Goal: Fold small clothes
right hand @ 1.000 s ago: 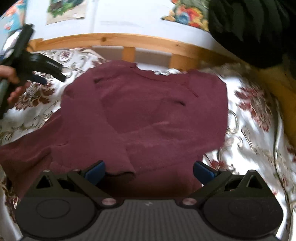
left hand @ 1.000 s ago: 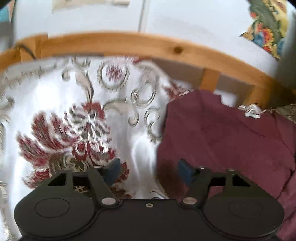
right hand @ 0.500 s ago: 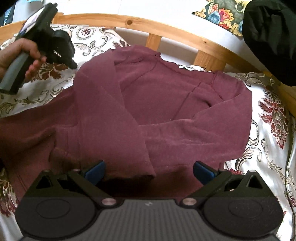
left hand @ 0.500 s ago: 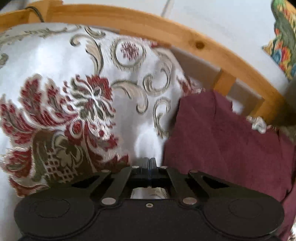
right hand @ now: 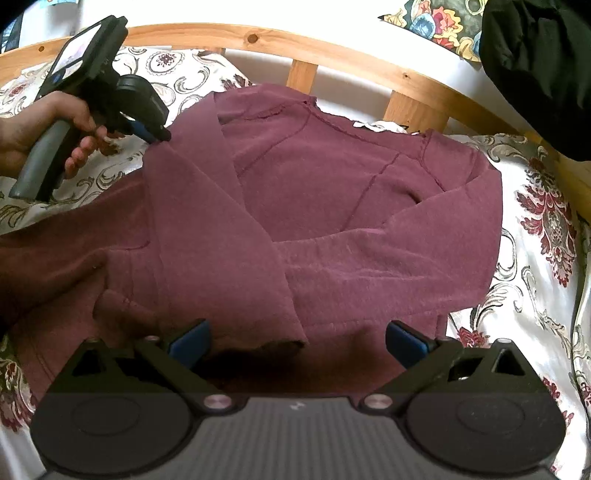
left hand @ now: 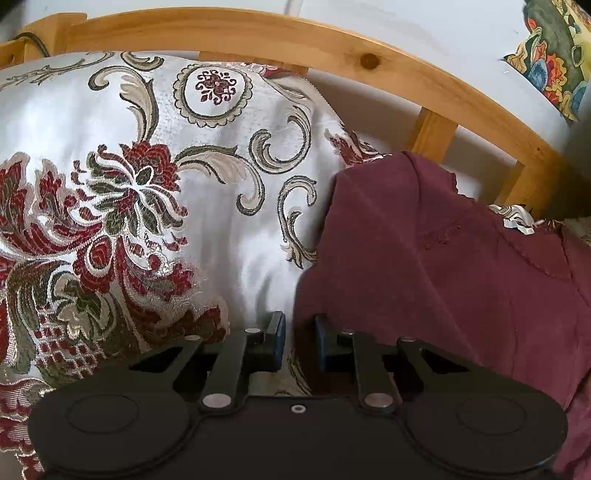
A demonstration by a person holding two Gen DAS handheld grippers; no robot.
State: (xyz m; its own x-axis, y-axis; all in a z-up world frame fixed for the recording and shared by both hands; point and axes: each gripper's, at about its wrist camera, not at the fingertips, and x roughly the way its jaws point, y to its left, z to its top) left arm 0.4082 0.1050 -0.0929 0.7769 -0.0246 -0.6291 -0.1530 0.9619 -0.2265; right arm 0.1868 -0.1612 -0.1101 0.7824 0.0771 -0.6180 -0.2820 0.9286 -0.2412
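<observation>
Bedspread comes first, because it is the biggest thing: shiny white cloth with red flowers, covering the bed right up to the wooden rail at the far edge. On it lies the dark red sweater, spread over the middle of the bed with its neck near the rail. One sleeve is already folded across the chest, and its cuff ends near my right gripper.

My right gripper hangs over the near hem with its jaws wide apart, holding nothing. My left gripper sits at the sweater's left shoulder edge, near the far left corner of the bed. Its jaws are opening, and the edge of the sweater lies in the narrow gap between them. I cannot see the blue pads pressing on it.

I think the step is to grab the left side and fold it in. To do it well, I should slide the jaws further onto the red cloth first. I should pinch only the sweater, not the bedspread under it.
</observation>
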